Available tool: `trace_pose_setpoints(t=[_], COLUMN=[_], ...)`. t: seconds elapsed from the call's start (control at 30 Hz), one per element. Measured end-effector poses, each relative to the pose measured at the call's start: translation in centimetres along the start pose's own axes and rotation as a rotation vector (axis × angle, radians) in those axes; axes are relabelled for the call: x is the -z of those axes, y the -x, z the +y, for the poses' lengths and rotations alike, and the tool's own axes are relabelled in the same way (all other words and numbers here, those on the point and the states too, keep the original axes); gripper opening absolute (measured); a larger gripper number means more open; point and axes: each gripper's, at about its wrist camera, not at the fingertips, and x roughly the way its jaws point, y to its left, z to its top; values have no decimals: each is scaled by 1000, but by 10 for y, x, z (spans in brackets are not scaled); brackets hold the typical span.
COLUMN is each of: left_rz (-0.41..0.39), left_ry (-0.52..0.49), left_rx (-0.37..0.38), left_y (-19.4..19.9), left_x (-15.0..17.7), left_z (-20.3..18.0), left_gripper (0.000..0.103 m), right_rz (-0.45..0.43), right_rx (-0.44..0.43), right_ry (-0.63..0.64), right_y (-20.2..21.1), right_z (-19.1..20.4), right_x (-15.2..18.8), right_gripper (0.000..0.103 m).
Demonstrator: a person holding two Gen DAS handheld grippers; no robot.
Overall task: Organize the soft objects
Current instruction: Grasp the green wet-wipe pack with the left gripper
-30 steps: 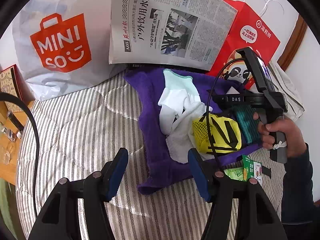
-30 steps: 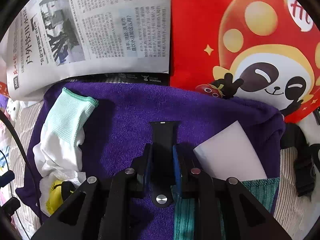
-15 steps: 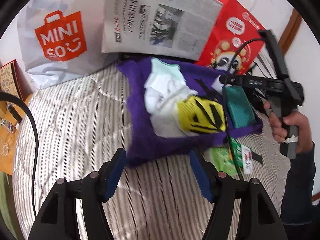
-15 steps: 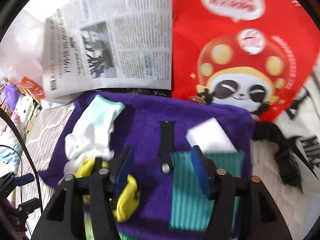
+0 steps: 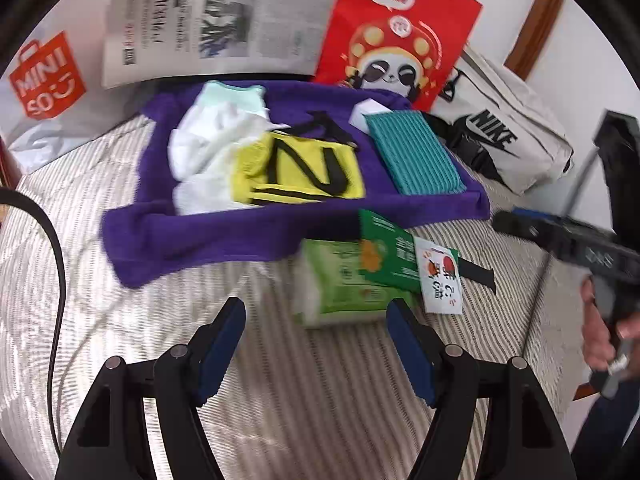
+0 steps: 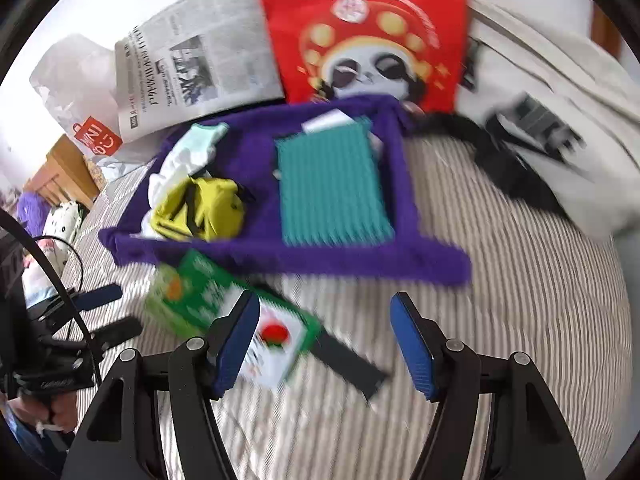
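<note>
Left wrist view: the left gripper [image 5: 316,338] is held over the striped mattress [image 5: 160,320], jaws opening and empty, with the green tissue pack [image 5: 340,280] just beyond its fingertips. The right gripper [image 6: 324,340] is likewise opening with nothing between its pads. On the purple towel [image 5: 200,224], white gloves [image 5: 208,140], a yellow pouch [image 5: 296,168] and a teal cloth [image 5: 412,156] are already gathered. The pack near the towel's front edge seems due next; a wide, squared approach would be needed.
</note>
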Motion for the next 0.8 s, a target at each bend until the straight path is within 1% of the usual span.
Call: trace_pose_setpoints(t=[0.1,0.13,0.17,0.23,0.33,0.43,0.57,0.63,0.67,0.8], left_rz=[-17,-22,-27,-19,1,8,32,26,20,-10], left_ry=[-12,-20,-30,-49,-70,-74,-88,-93,-97,-61], left_rx=[-20,-20,-27,-66,-84,-104,-181,-210,-224,-233], left_y=[-6,-8,-11,-16,-23,-32,-48,-53,-55,-58], left_x=[2,2,1,0,0,0,-1,0,0,0], left_z=[-15,-20,-23,-29,-36,-39,-42,-44,-44,-42], left_gripper=[74,76,81,81,81,81,81,82,85,84], right_rz=[3,2,-2,-5,-5,-1,-4,-7,-8,-10], right_rx=[-16,-22,-21,-29,-57,-59,-61,-69,-72,-92], right_ry=[-45,-55,-64,-82,-115,-117,-117,-114,-113,-121], right_y=[11,14,17,20,20,20,19,20,20,20], right_z=[-17,-23,-27,-34,-43,-46,-48,-48,-48,-47], right_x=[21,29,33,41,50,56,61,63,65,70], right_gripper=[67,67,67,67,67,67,67,67,67,67])
